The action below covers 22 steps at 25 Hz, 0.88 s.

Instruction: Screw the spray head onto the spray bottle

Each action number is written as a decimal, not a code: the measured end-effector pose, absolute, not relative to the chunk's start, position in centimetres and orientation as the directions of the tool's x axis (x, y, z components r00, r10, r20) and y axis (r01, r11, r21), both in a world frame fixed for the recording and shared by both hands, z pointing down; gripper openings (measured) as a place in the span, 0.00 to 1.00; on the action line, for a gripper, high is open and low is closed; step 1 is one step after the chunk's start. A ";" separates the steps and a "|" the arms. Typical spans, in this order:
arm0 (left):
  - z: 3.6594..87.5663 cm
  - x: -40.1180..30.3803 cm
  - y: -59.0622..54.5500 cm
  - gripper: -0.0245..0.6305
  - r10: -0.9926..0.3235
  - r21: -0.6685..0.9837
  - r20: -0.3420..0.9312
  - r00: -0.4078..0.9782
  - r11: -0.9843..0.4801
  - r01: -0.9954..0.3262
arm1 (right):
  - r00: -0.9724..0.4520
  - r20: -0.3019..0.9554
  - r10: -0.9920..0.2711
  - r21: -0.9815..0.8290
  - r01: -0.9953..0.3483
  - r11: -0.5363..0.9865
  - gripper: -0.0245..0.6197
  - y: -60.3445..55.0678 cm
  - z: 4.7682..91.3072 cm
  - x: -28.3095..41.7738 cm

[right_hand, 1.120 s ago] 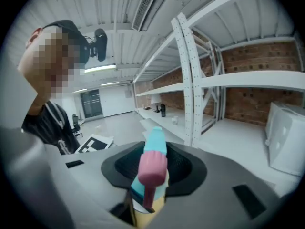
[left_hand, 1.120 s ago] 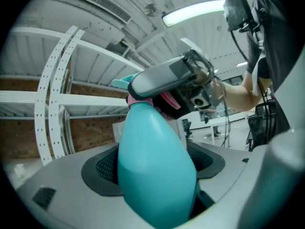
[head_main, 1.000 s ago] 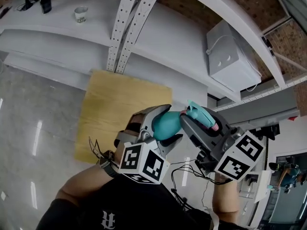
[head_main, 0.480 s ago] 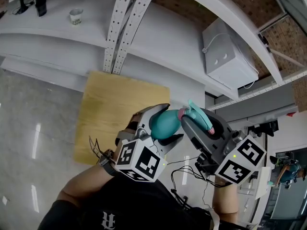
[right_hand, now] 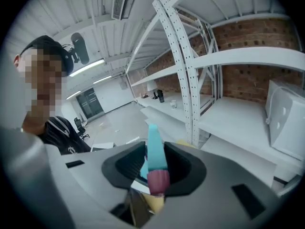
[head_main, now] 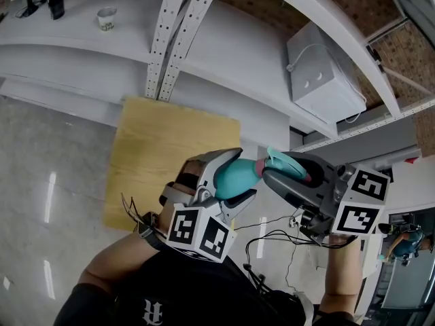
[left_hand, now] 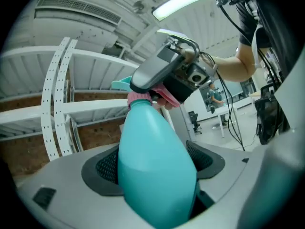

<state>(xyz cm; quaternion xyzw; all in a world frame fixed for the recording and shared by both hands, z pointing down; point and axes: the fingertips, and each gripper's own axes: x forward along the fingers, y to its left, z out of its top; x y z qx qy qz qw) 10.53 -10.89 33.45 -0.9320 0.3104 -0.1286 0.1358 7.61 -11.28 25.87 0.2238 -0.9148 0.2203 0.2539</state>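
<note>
Closest to the camera you've got the two forearms coming up from the bottom edge, both tongs lifted in mid-air in front of the chest, so nothing is resting on a surface.

The left gripper (head_main: 245, 174) is clamped wide around the belly of the teal spray bottle (head_main: 234, 176). The fat body fills the gap between its pads, and the neck points right toward the other hand. My guess is it's just acting as a vise so the bottle can't spin.

Just to the right, the right gripper (head_main: 279, 172) is clenched on the spray head (head_main: 280, 159), teal nozzle sticking out past the jaws. From the left gripper view, the head's pink collar (left_hand: 138, 99) is sitting right on top of the bottle neck. So the two parts are already mated and lined up along one axis, which is what you want for threading. Looks like it's mid-screw. I can't tell how many turns are in or whether it's snug yet.

Further out, below the hands, there's a yellow wooden board (head_main: 170, 155). Beyond that is a white rack with a perforated upright (head_main: 166, 36), a white box (head_main: 323, 73) far right, and a small cup (head_main: 107, 17) far left.
</note>
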 end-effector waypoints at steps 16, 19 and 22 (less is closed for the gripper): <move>35.1 9.9 -13.0 0.64 -0.611 -0.082 0.134 0.780 -0.791 -0.606 | -0.691 0.636 -0.343 -0.342 -0.651 0.677 0.28 -13.2 26.9 6.8; 34.6 9.7 -12.9 0.64 -0.587 -0.035 0.108 0.803 -0.809 -0.587 | -0.713 0.610 -0.345 -0.360 -0.637 0.681 0.30 -12.9 26.2 7.0; 33.6 9.8 -12.2 0.64 -0.536 0.004 0.073 0.841 -0.843 -0.538 | -0.765 0.543 -0.346 -0.405 -0.600 0.690 0.32 -11.9 24.7 7.6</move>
